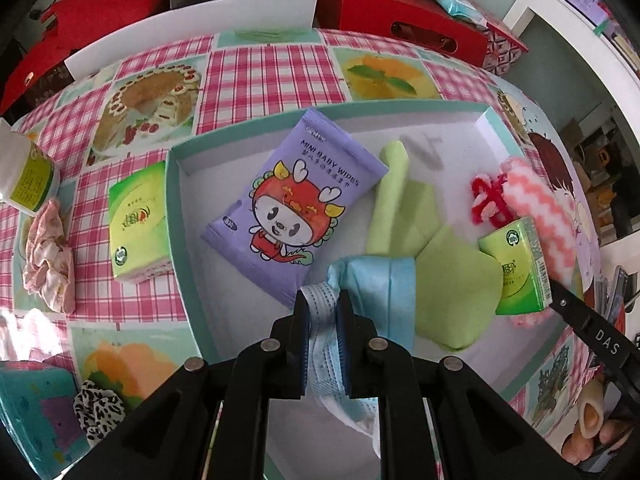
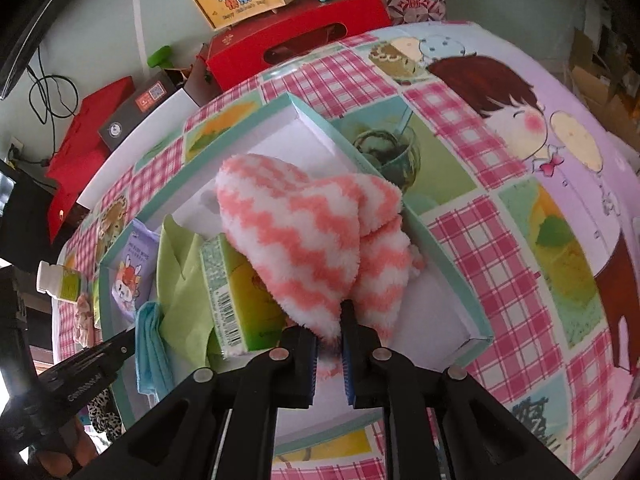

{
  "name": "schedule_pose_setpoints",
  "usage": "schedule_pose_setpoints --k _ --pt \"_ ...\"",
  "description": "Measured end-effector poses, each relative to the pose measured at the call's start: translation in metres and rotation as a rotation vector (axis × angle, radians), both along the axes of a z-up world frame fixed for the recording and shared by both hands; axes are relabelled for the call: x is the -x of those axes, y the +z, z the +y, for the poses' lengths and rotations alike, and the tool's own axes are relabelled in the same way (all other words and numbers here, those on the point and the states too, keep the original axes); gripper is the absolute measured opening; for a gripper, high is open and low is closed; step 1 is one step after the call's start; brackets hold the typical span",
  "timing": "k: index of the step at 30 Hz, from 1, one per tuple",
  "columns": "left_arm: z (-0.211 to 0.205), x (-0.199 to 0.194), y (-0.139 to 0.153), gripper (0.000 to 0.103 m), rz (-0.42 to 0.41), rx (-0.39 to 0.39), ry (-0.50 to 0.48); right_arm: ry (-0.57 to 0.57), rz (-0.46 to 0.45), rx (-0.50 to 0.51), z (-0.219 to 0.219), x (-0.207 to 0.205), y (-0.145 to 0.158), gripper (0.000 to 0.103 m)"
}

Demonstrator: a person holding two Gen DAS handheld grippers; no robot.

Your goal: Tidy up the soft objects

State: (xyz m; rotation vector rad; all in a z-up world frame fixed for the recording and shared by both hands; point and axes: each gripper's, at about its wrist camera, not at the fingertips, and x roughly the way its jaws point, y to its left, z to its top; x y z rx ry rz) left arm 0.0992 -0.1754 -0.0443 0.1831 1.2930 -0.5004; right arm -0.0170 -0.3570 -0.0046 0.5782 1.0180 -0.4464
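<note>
A: Where does the blue face mask [image 1: 326, 344] sit relative to the teal-rimmed tray [image 1: 176, 216]?

B: At the tray's near edge, over its white floor. The left gripper [image 1: 323, 308] has its blue pads closed narrow on the mask, so it holds it. The mask's long axis runs along the fingers, from the camera toward the tray's middle, with the pleated white-and-blue band pinched between the pads and a folded blue lobe spilling to the right of them.

A: And the fluffy towel [image 2: 304, 236]?

B: Over the tray's right side. The right gripper [image 2: 330, 344] is clamped on its lower tip. It is plush, with pink and white zigzag stripes, folded into two lobes that widen away from the fingers; its long axis points from the gripper toward the tray's far corner.

A: What else lies inside the tray?

B: A purple baby-wipes pack [image 1: 292, 204] tilted on a diagonal near the middle, a light green cloth [image 1: 436, 256] to its right, and a green tissue pack [image 1: 516, 268] touching the towel. Another green tissue pack [image 1: 136, 224] lies just outside the tray's left wall on the checked tablecloth [image 1: 256, 76].
</note>
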Motion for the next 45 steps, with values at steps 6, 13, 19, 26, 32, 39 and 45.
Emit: schedule_pose_setpoints --k 6,13,19,26,32,39,45 --pt "0.005 -0.005 0.02 0.021 -0.021 0.005 0.007 0.013 -0.005 0.039 0.003 0.0 0.015 0.013" --pt "0.021 -0.003 0.053 0.034 -0.079 0.042 0.033 0.014 -0.043 0.095 0.007 0.004 0.042 0.014" --pt "0.022 -0.004 0.065 0.045 -0.108 0.049 0.048 0.003 -0.059 0.111 0.007 0.006 0.05 0.027" --pt "0.023 -0.004 0.061 0.061 -0.109 0.027 0.052 0.0 -0.051 0.115 0.006 0.005 0.048 0.042" --pt "0.024 -0.007 0.06 0.072 -0.121 0.02 0.063 0.002 -0.06 0.131 0.007 0.005 0.051 0.062" --pt "0.028 -0.01 0.059 0.074 -0.13 0.021 0.083 0.02 -0.048 0.136 0.01 0.001 0.049 0.071" --pt "0.034 -0.013 0.06 0.094 -0.161 0.032 0.131 0.038 -0.068 0.178 0.016 -0.002 0.052 0.103"
